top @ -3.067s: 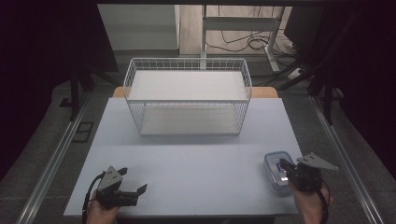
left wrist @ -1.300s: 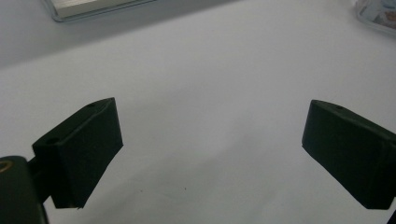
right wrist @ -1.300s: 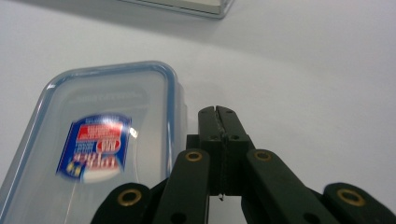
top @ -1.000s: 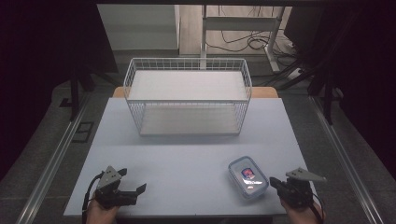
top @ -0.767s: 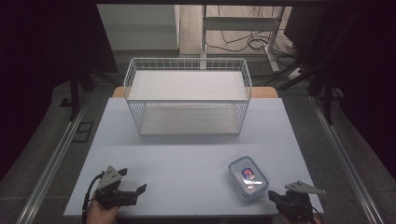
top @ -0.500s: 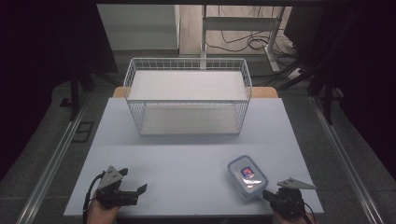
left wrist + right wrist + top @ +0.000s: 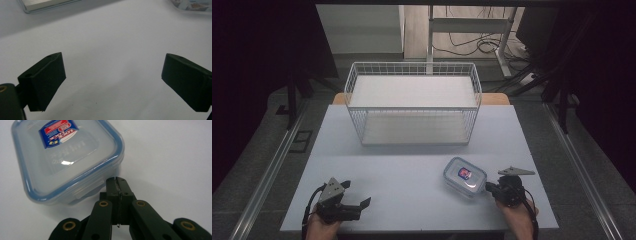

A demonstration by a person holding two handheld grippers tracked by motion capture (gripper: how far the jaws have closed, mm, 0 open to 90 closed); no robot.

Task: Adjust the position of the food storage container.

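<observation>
We hold a black two-jaw gripper in each hand at the near edge of a pale grey table [image 7: 412, 165]. The right gripper [image 7: 117, 182] has its jaws pressed flat together, nothing between them. Just ahead of their tips, and a little to the left in the right gripper view, lies the clear rectangular plastic food box with a blue-rimmed snap lid [image 7: 67, 160]. The closed tips reach up to the box's near corner by a lid clasp; we cannot tell whether they touch it or stop just short. A red and blue label [image 7: 58, 131] sits on the lid, on the side far from the jaws.

In the high view the right gripper [image 7: 490, 189] points at the near right end of the box [image 7: 465, 176], which lies flat on the table between the jaws and the white wire basket [image 7: 413, 102]. The basket stands well beyond the box, at the far side of the table.

The left gripper [image 7: 112, 82] has its jaws spread wide, with bare table between them and nothing held. The box's edge [image 7: 192, 5] shows far ahead of the right-hand jaw, well apart from it. In the high view the left gripper [image 7: 362, 204] rests low at the near left of the table, its jaws aimed toward the box.
</observation>
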